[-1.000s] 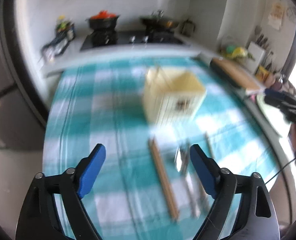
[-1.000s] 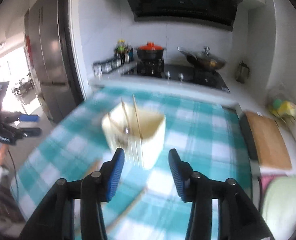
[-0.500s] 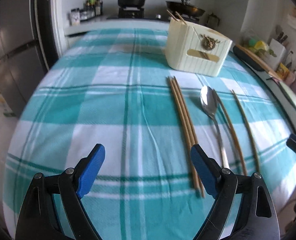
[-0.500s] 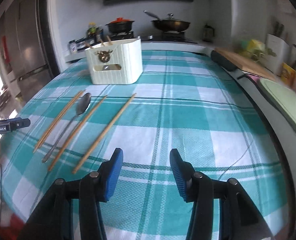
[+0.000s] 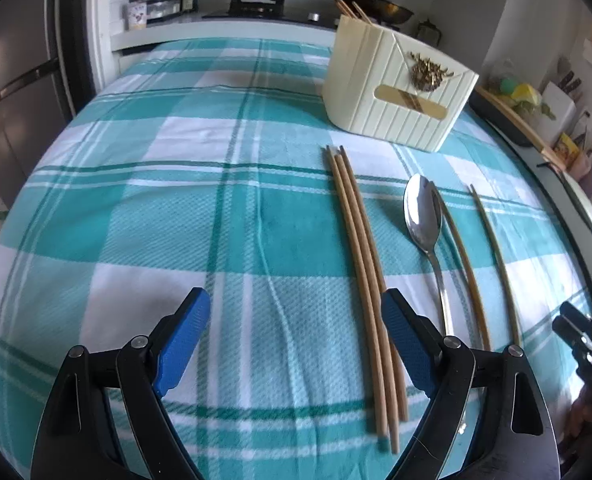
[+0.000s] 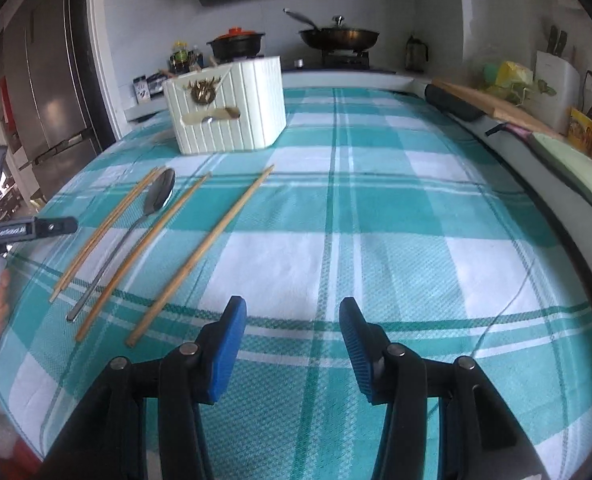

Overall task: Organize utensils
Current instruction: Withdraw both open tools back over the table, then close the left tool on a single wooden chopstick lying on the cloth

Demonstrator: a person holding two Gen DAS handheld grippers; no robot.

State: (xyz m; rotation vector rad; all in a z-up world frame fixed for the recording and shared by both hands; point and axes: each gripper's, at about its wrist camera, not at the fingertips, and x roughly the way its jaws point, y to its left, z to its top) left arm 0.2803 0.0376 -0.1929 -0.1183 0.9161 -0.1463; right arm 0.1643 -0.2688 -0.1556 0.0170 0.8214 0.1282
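Chopsticks, spoon lie ahead on checked cloth | my left gripper wide, empty, bundle beside its right finger | right gripper half-open, empty, utensils off left

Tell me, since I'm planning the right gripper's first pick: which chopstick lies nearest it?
The lone chopstick at the row's right end, apart from the spoon; its near end lies closest to the right gripper.

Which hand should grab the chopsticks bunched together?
Probably the left. The left gripper is open with the chopstick bundle running beside its right finger; the right gripper sits over bare cloth, farther off.
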